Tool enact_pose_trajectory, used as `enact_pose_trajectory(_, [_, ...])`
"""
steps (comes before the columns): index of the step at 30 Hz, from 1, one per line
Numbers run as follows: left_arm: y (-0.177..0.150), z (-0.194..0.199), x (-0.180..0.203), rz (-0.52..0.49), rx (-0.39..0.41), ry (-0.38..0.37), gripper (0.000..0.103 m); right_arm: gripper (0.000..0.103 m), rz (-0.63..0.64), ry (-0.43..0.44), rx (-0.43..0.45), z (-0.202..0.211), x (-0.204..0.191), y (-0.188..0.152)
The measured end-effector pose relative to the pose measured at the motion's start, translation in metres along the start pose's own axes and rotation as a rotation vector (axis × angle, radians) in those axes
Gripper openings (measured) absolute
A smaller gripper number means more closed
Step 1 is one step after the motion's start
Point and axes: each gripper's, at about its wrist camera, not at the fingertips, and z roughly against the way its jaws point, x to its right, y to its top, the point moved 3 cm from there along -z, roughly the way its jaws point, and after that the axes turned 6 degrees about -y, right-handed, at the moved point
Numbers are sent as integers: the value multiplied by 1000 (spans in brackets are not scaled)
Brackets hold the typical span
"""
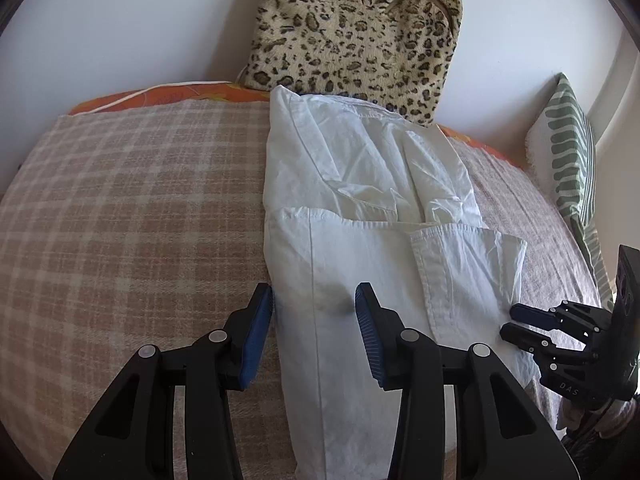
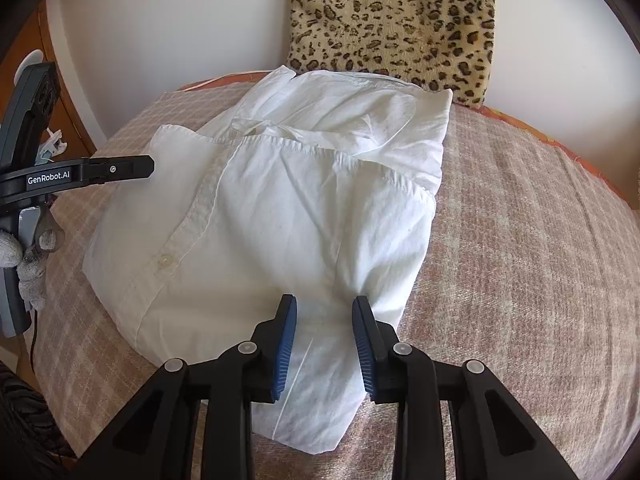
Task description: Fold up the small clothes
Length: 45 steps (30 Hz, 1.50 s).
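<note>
A white button-up shirt (image 1: 360, 200) lies partly folded on a plaid blanket (image 1: 140, 200), its lower half doubled up over the collar end. My left gripper (image 1: 314, 296) stands open low over the shirt's left folded edge, with cloth under the gap and neither pad pressing. In the right wrist view the shirt (image 2: 280, 208) shows its button placket, and my right gripper (image 2: 325, 304) is open astride the near right corner. The cloth between its blue pads is not pinched. Each gripper shows in the other view: the right gripper (image 1: 510, 322) and the left gripper (image 2: 144, 166).
A leopard-print cushion (image 1: 352, 32) leans on the white wall just behind the shirt. A green-striped pillow (image 1: 568, 152) stands at the bed's right edge. A gloved hand (image 2: 24, 264) holds the left gripper, and wooden furniture (image 2: 60, 112) stands beyond it. The blanket (image 2: 520, 240) spreads to both sides.
</note>
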Motion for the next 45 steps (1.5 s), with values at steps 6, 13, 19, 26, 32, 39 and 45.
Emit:
enact_pose_trajectory(6, [-2,-7,6,-75,-1,73,40,27,-19,8,-18,-2,2,-1])
enact_pose_trajectory(13, [-1,-5,8,-125,15,113,40,28,-29,29,5,5,4,0])
enact_pose_trajectory(19, [8,-5,12,-183,42,150,41,31,-70,48,56,10,18,13])
enact_pose_trajectory(26, [35,-6,-5,-117,73,72,48,51,-120,84,110,4,39,38])
enact_pose_trajectory(32, [69,-25,-26,-68,81,-14,48,52,-165,78,125,-22,80,76])
enact_pose_trajectory(39, [109,-67,-44,-22,26,-89,49,52,-263,187,75,-87,127,120])
enact_pose_trajectory(45, [137,-113,-54,30,-25,-138,49,52,-344,298,43,-130,147,148])
